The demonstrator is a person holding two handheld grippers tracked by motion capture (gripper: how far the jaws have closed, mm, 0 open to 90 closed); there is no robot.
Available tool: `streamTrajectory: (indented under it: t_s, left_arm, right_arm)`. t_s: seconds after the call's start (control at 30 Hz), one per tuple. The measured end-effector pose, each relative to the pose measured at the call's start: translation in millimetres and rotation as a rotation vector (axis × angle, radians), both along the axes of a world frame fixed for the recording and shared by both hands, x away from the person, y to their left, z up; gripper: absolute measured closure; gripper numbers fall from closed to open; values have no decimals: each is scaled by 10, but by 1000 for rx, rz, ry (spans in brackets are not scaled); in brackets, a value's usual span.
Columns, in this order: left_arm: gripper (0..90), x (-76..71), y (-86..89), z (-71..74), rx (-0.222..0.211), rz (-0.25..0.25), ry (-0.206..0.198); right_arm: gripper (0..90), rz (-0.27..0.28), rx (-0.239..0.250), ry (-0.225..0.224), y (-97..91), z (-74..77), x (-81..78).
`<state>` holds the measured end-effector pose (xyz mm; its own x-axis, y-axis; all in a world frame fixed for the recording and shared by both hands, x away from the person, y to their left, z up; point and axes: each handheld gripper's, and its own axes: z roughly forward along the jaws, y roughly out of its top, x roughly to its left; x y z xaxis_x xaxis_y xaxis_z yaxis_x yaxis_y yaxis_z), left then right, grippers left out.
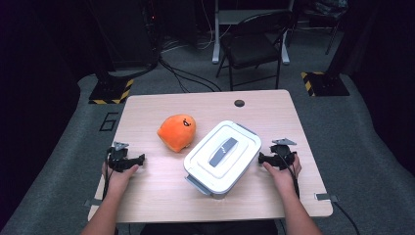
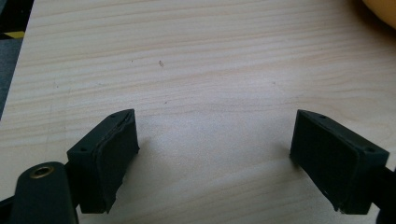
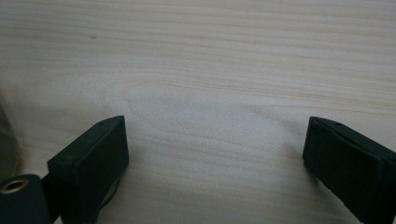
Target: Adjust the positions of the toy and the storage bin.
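Note:
An orange plush toy (image 1: 177,132) with a small dark face lies on the wooden table (image 1: 147,188), left of centre. To its right stands a white lidded box (image 1: 223,155) with a grey handle and grey side clips, set at an angle. My left gripper (image 1: 123,160) rests near the table's left edge, apart from the toy; its jaws stand wide over bare wood (image 2: 215,140), nothing between them. A corner of the orange toy (image 2: 380,7) shows at the upper right there. My right gripper (image 1: 276,157) sits just right of the box, open over bare wood (image 3: 215,144).
A grommet hole (image 1: 239,103) lies near the table's far edge. Beyond the table stand a folding chair (image 1: 254,46), a white desk leg and cables on grey carpet. Yellow-black striped stand bases (image 1: 111,91) flank the far corners.

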<state>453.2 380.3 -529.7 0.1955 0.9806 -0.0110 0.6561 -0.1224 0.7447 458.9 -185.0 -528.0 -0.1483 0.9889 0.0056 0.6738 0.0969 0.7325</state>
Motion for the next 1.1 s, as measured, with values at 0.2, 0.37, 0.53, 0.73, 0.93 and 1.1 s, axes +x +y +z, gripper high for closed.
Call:
streamTrajectory:
  t_s: [0.2, 0.37, 0.53, 0.73, 0.93, 1.1]
  left_arm:
    - [156, 2, -4, 0, 0, 4, -2]
    - [170, 2, -2, 5, 0, 3, 0]
    - [195, -8, 18, 6, -5, 2, -6]
    - [229, -13, 29, 4, -7, 8, -18]
    - [246, -18, 25, 5, -4, 13, -18]
    - [276, -18, 40, 9, -8, 6, -17]
  right_arm:
    - [76, 7, -4, -3, -3, 0, 1]
    - [89, 15, -3, -7, -2, 2, -2]
    - [97, 10, -2, -8, 3, 3, -2]
    - [105, 9, 1, -10, 0, 3, 1]
    - [135, 8, 2, -16, 0, 5, -6]
    - [147, 10, 5, -19, 1, 6, -12]
